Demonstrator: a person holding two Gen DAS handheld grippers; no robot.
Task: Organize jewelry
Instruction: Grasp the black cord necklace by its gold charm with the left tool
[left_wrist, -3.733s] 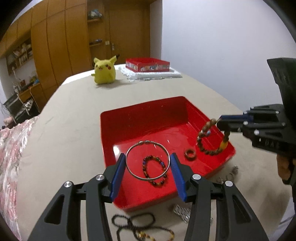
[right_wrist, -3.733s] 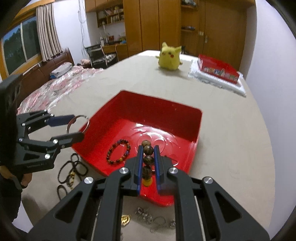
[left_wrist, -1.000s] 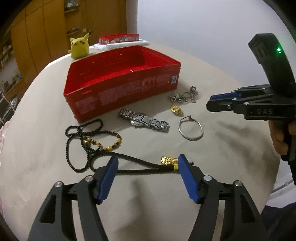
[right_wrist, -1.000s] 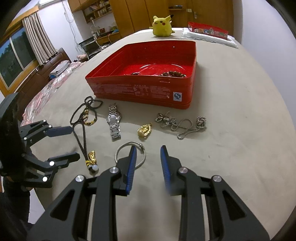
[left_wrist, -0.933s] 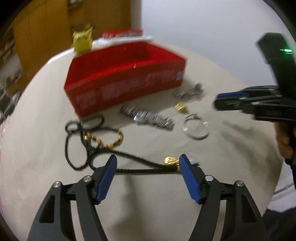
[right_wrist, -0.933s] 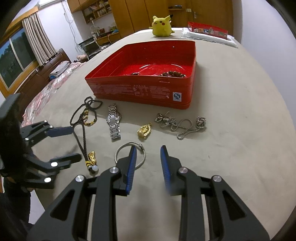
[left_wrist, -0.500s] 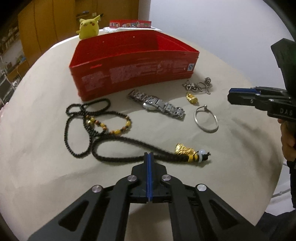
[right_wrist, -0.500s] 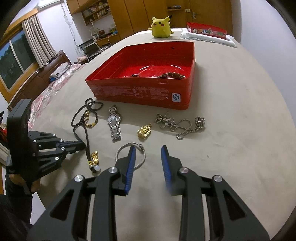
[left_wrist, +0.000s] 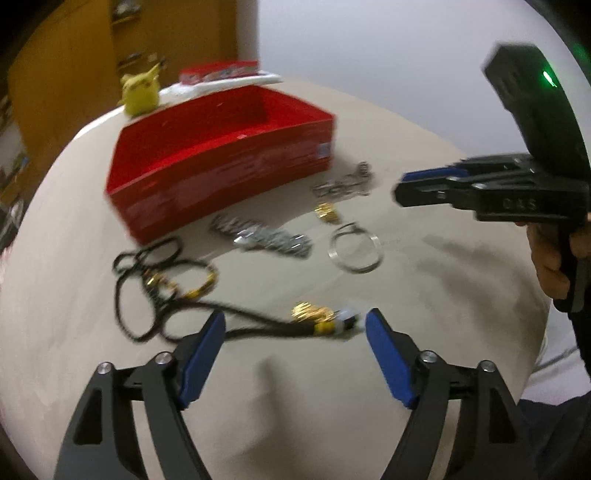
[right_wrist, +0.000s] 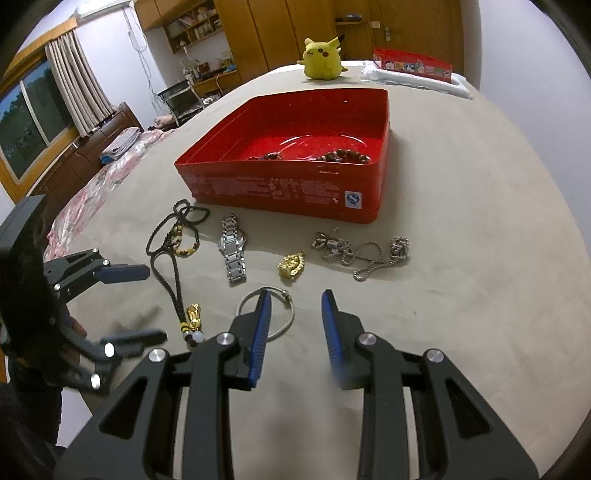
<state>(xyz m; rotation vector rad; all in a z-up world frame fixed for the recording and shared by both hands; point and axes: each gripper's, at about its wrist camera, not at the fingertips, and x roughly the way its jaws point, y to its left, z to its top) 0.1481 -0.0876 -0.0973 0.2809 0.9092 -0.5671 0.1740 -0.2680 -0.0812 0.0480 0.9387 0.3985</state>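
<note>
Jewelry scattered on a beige tabletop (right_wrist: 461, 184) in front of a red box (right_wrist: 288, 192).

Left claw (left_wrist: 295, 328): spread wide, low over the tabletop, nothing between the blue pads (left_wrist: 201, 354). Just ahead of it, a black cord necklace (left_wrist: 258, 326) with a gold charm and pale bead at its end, lying flat; same cord necklace (right_wrist: 173, 273) in the right wrist view, running from a tangle of black loops near the box down to the charm. Blurred left view, so fine detail of the cord's beads hard to make out.

Right claw (right_wrist: 293, 325): also parted, holding nothing, blue pads (right_wrist: 260, 332) on either side of bare tabletop. Left pad overlapping the near edge of a silver bangle (right_wrist: 286, 306); touching or just above it, cannot tell which. Same bangle (left_wrist: 354, 251) lying flat in the left view, with the right claw (left_wrist: 400, 190) hovering above and beyond it.

Between bangle and box, in a loose row: silver watch (right_wrist: 232, 251), gold pendant (right_wrist: 291, 264), silver chain (right_wrist: 362, 254). Small beaded bracelet (right_wrist: 183, 243) among the black loops.

Inside the box, on its floor near the front wall: brown beaded bracelets (right_wrist: 343, 157).

Far end of the tabletop: yellow plush toy (right_wrist: 323, 59) and a flat red carton (right_wrist: 412, 68) on a white cloth.
</note>
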